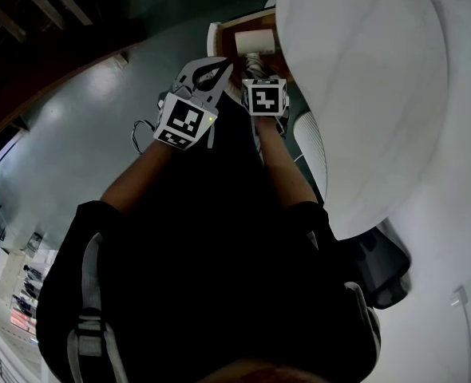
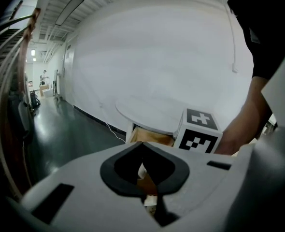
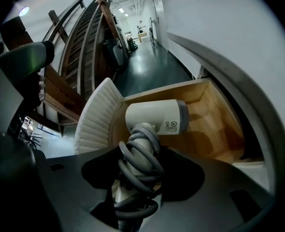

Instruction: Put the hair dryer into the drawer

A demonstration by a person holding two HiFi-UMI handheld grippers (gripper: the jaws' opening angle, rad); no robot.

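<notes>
**Two grippers at the open drawer, hair dryer in the right one**

Both grippers are held out in front of the person, close together, beside the round white table (image 1: 363,94). Under the table's edge a wooden drawer (image 3: 215,122) stands pulled out, and its ribbed white front (image 3: 96,117) shows to the left in the right gripper view.

The right gripper (image 3: 140,163) points steeply down with its jaws spread wide. They are clamped on the handle of the white hair dryer (image 3: 154,117), which has a grey cord (image 3: 140,151) wound round it in several loops. The dryer's body sits crosswise over the drawer's wooden inside, near the ribbed front. Whether it touches the bottom cannot be told. In the head view the dryer (image 1: 255,42) shows just past the right gripper (image 1: 255,70), within the drawer's frame.

The left gripper (image 2: 143,151) holds nothing. Its jaw tips meet, leaving only the dark loop between the pads, through which a bit of the drawer shows. It hangs just beside the right gripper's marker cube (image 2: 199,132).
</notes>
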